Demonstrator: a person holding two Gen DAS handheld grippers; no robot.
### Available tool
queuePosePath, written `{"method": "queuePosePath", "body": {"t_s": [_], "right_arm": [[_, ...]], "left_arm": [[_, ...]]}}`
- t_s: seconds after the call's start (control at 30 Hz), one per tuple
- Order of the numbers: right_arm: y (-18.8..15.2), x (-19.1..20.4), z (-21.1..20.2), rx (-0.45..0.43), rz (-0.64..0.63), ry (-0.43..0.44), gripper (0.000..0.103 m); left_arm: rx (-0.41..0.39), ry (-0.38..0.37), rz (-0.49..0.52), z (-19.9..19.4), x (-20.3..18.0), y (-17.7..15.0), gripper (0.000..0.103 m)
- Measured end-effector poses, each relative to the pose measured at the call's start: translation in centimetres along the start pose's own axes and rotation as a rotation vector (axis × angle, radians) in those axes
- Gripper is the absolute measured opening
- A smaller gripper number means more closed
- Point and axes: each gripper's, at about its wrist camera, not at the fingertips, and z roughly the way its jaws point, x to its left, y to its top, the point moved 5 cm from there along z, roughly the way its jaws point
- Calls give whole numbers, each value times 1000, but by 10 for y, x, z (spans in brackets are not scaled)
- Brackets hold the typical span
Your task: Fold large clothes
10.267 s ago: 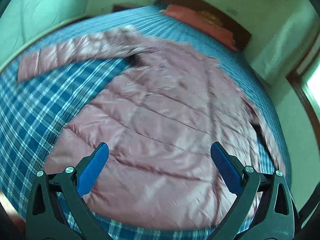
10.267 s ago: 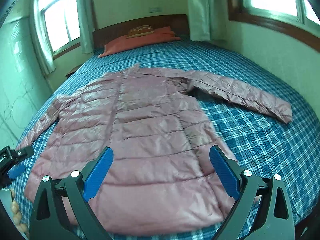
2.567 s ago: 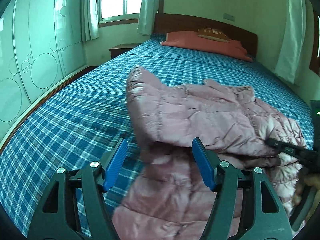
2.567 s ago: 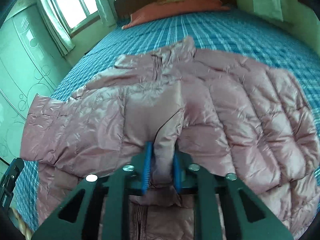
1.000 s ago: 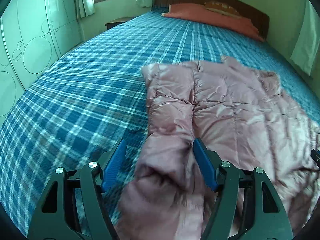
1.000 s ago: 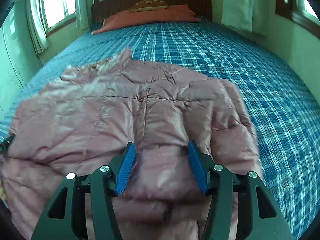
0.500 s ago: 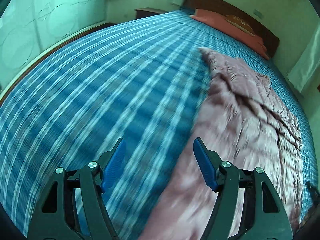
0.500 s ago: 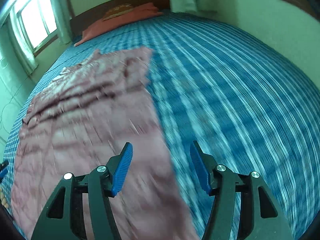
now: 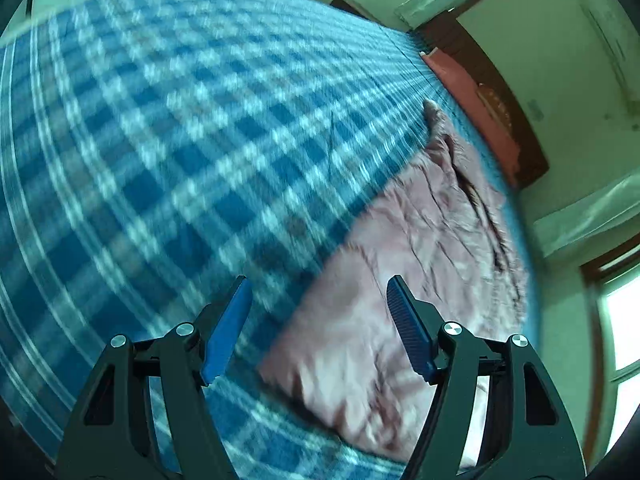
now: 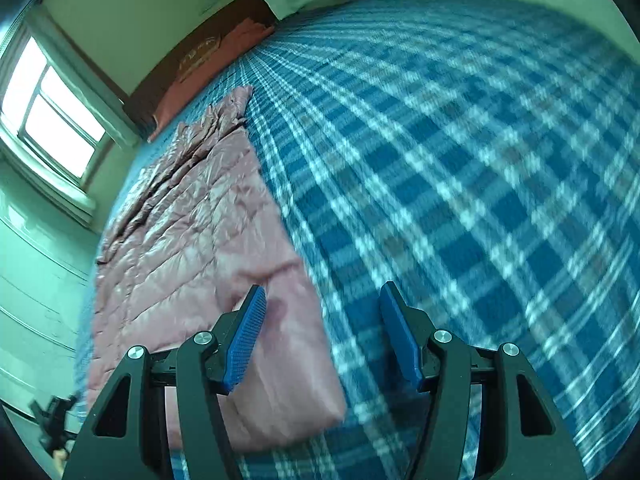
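A pink quilted jacket [image 9: 424, 264] lies on the blue plaid bed [image 9: 160, 140], folded lengthwise into a long narrow strip. In the left wrist view it runs up the right side, and my left gripper [image 9: 316, 328] stands open over its near left edge with nothing between its blue pads. In the right wrist view the jacket [image 10: 192, 240] fills the left side. My right gripper [image 10: 320, 336] is open above the jacket's near right edge, its left pad over the fabric and its right pad over the bedcover. Both views are tilted and blurred.
An orange pillow [image 9: 476, 108] lies against the dark wooden headboard [image 10: 224, 24] at the far end. Windows [image 10: 48, 116] and pale curtains line the walls. The left gripper [image 10: 54, 420] shows as a dark shape at the lower left of the right wrist view.
Both grippers have swung outward and rolled, left to the jacket's left edge, right to its right edge. A second ago each hovered over the jacket's middle. Neither holds anything.
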Motion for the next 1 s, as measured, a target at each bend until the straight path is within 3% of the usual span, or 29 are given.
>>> {"method": "queuePosePath", "body": {"t_s": [0.4,0.73,0.87,0.9,0.97,1.0], "right_arm": [[-45,26,-5,36,97,274,61],[-35,41,16,7,163,328,58],[-34,40,22,9,151,311,43],[-34,40,24,12,153,306,39],[-34,40,29,23,155,297,24],[-34,41,31,27,157,302,22]], "left_arm": [[1,-157,-142,-14,2,-38,70],[-15,-175,-118,4,-14,-37,70],[-30,-170,-81,15,-24,-35,70],[-33,-174,-78,17,-27,-34,66],[-15,-185,-72,23,-30,-33,47],[11,-197,-76,29,-33,-34,36]]}}
